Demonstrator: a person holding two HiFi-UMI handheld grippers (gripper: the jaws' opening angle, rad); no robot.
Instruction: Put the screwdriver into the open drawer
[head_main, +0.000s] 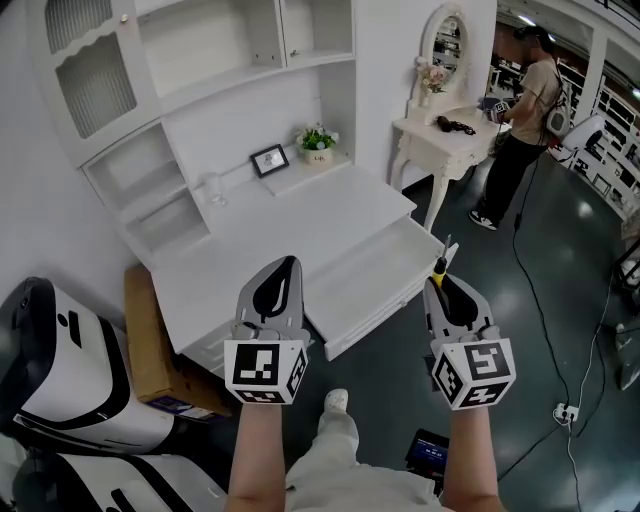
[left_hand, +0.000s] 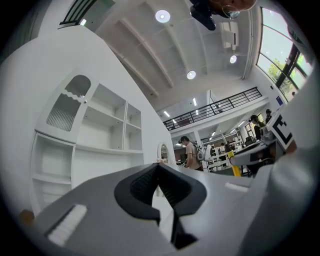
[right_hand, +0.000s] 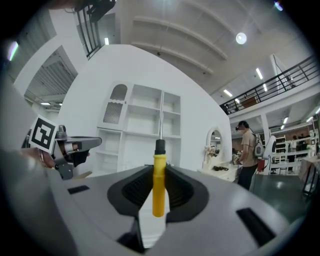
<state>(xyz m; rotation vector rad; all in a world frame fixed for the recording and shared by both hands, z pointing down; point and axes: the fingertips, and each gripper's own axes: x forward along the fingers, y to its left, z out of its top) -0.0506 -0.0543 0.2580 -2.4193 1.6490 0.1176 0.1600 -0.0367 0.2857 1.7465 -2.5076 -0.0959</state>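
A screwdriver with a yellow handle (head_main: 439, 266) (right_hand: 159, 184) stands upright between the jaws of my right gripper (head_main: 443, 282) (right_hand: 159, 172), which is shut on it; its metal shaft points up past the jaw tips. The white desk (head_main: 300, 225) has its wide drawer (head_main: 385, 308) pulled open, just left of and below the right gripper in the head view. My left gripper (head_main: 288, 264) (left_hand: 159, 166) hovers over the desk's front edge, left of the drawer, with its jaws shut and nothing between them.
A hutch with shelves (head_main: 190, 120) rises behind the desk, which carries a picture frame (head_main: 270, 159) and a potted plant (head_main: 318, 140). A person (head_main: 525, 110) stands at a dressing table (head_main: 450, 135) at the back right. A cardboard box (head_main: 150, 340) and a white machine (head_main: 60, 360) sit at the left.
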